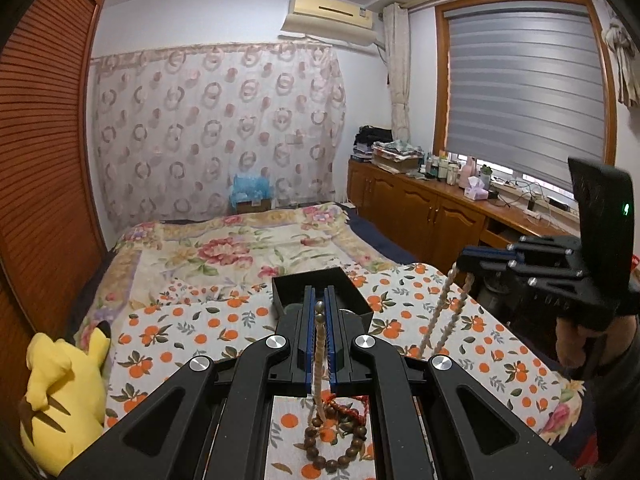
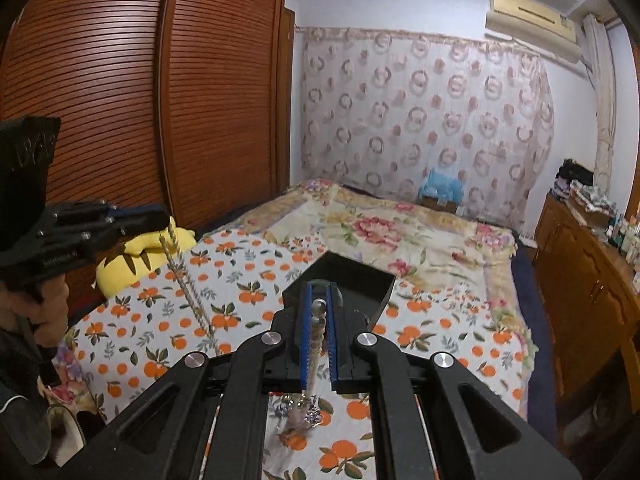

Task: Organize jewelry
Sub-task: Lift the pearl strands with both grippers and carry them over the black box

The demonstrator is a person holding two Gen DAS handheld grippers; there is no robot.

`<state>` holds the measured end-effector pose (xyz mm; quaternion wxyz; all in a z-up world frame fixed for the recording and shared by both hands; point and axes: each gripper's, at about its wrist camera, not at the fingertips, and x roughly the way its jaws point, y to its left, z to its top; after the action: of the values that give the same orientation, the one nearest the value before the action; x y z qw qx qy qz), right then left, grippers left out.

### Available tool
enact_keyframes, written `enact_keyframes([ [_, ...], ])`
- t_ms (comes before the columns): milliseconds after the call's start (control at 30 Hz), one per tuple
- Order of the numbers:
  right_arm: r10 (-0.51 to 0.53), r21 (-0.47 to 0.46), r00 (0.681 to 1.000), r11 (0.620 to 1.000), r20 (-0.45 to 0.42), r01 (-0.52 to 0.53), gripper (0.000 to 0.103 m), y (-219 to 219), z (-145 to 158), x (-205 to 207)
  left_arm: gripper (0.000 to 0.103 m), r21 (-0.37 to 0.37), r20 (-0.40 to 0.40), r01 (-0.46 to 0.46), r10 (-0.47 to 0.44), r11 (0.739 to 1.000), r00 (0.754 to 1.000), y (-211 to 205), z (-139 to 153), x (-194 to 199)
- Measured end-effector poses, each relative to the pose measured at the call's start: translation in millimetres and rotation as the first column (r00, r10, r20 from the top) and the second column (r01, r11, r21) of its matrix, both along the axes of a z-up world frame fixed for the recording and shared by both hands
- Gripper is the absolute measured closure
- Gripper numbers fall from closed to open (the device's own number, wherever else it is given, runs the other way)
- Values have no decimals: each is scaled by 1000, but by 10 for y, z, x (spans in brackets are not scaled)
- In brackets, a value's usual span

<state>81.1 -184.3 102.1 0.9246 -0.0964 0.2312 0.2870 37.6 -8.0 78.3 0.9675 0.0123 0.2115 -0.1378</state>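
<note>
Spread over the bed, an orange-print cloth (image 1: 224, 320) carrying an open black box (image 1: 320, 288) at twelve o'clock of both grippers, then a brown bead bracelet (image 1: 336, 448) at six o'clock beneath the left one. Strung between them, lifted off the cloth, a pale bead necklace (image 1: 440, 320) — left gripper (image 1: 320, 320) clenched on one end, right gripper (image 2: 320, 320) clenched on the other. Probably light, limp and slippery, prone to swing and tangle — best held near the end beads and lowered slack into the box.
</note>
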Motion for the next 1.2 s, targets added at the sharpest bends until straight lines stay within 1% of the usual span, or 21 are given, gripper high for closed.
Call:
enact_keyframes([
  [200, 4, -2, 999, 1000, 40, -4, 95, 33, 178, -43, 99, 1, 0, -1, 1, 1000, 1000, -6, 3, -1],
  [300, 5, -2, 999, 1000, 43, -5, 95, 48, 210, -46, 99, 1, 0, -4, 4, 1000, 1000, -5, 10, -1],
  [367, 5, -23, 1000, 1000, 25, -4, 95, 70, 117, -25, 99, 0, -2, -5, 5, 1000, 1000, -2, 8, -2],
  [400, -6, -45, 1000, 999, 9, 6, 95, 70, 9, -4, 99, -2, -3, -6, 6, 1000, 1000, 11, 5, -5],
  [500, -30, -60, 998, 998, -63, 26, 95, 7, -281, 64, 99, -2, -10, -5, 5, 1000, 1000, 58, -25, -5],
  [600, -61, -63, 996, 996, -71, 56, 95, -86, -372, 62, 99, -2, -21, -8, 8, 1000, 1000, 91, -59, 22],
  [900, -166, -67, 986, 984, -25, 164, 95, -384, -317, 89, 99, 4, -30, -3, 3, 1000, 1000, 60, -111, 34],
  [1000, -169, -50, 985, 985, -19, 168, 95, -439, -275, 95, 99, 2, -30, -3, 3, 1000, 1000, 40, -116, 37],
  [1200, -149, -33, 989, 988, -1, 149, 95, -396, -170, 60, 99, 4, -30, -1, 1, 1000, 1000, 21, -114, 35],
])
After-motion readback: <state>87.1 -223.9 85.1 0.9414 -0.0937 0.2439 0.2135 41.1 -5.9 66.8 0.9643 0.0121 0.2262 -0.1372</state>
